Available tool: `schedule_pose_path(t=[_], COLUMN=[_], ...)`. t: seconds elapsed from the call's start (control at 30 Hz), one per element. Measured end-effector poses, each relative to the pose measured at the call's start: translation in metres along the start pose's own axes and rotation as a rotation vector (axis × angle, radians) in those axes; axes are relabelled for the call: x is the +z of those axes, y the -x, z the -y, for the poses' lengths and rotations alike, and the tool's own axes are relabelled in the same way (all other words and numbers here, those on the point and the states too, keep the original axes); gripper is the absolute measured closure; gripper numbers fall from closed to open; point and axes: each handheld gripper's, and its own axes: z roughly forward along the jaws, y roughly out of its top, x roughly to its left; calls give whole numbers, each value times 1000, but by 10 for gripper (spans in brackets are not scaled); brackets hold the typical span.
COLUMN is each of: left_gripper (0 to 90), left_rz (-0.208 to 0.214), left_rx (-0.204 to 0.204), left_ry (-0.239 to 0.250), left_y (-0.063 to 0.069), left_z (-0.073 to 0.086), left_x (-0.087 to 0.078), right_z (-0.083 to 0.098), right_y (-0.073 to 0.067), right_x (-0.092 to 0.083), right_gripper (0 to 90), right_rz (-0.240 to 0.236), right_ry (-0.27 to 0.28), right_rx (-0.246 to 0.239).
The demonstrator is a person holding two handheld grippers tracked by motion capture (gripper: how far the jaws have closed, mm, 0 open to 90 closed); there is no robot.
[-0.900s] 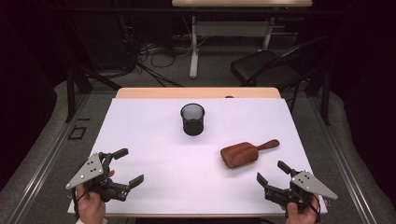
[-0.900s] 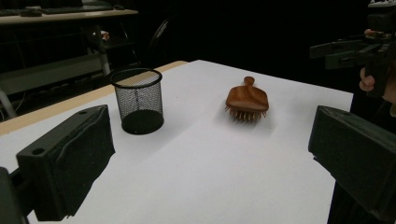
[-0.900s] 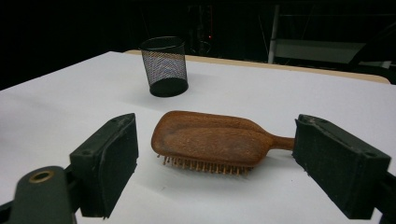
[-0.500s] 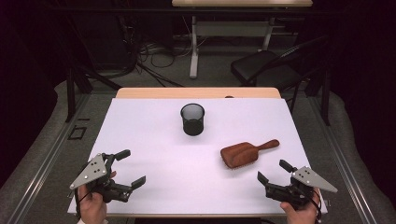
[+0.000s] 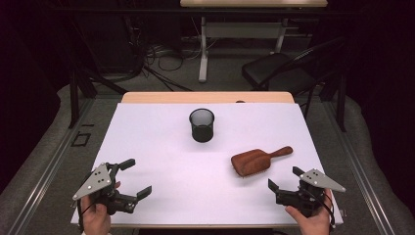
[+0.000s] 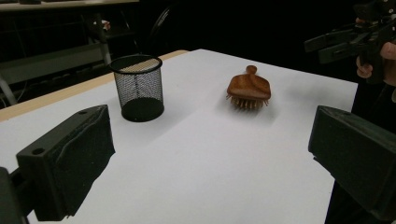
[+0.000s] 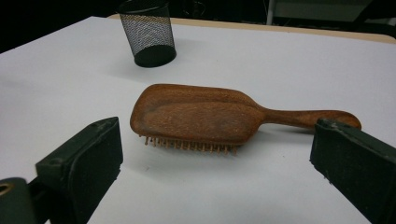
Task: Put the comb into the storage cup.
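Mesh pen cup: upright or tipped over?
Upright. The mesh pen cup stands on its solid base on the white table, round rim facing up, with nothing seen inside.

Hairbrush [image 7: 196, 114] handle tip behind right finger; bristles underneath

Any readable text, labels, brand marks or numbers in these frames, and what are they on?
None can be read. The wooden hairbrush, the black mesh pen cup and the white table cover carry no print. The grey plates on the left tool and right tool look blank.
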Motion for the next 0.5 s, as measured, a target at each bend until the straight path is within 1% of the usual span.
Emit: schedule_pose_path(t=[0.07, 0.1, 0.13, 0.23, 0.3, 0.37, 0.4, 0.43, 0.5], left_gripper=[2, 2, 2, 2, 3, 3, 3, 3, 3], left_rz=[-5, -3, -4, -3, -2, -5, -3, 1, -3], left_rx=[-4, -1, -1, -2, -4, -5, -4, -6, -6], left_ry=[2, 1, 1, 1, 3, 2, 1, 1, 5], left_y=[0, 0, 0, 0, 0, 0, 0, 0, 0], left_z=[0, 0, 0, 0, 0, 0, 0, 0, 0], left_x=[-1, -1, -2, -2, -1, -1, -1, -1, -1], right_z=[0, 0, 0, 1, 0, 0, -1, -1, -1], right_y=[2, 3, 4, 5, 5, 5, 5, 5, 5], right_x=[2, 3, 3, 2, 1, 1, 1, 1, 1], right_gripper=[33, 49, 80, 97, 147, 153, 213, 213, 261], right_rz=[2, 4, 12, 12, 14, 17, 28, 28, 29], right_ry=[-17, -17, -16, -11, -11, -12, -18, -18, -22], right_rx=[11, 16, 15, 14, 8, 3, -2, -2, 1])
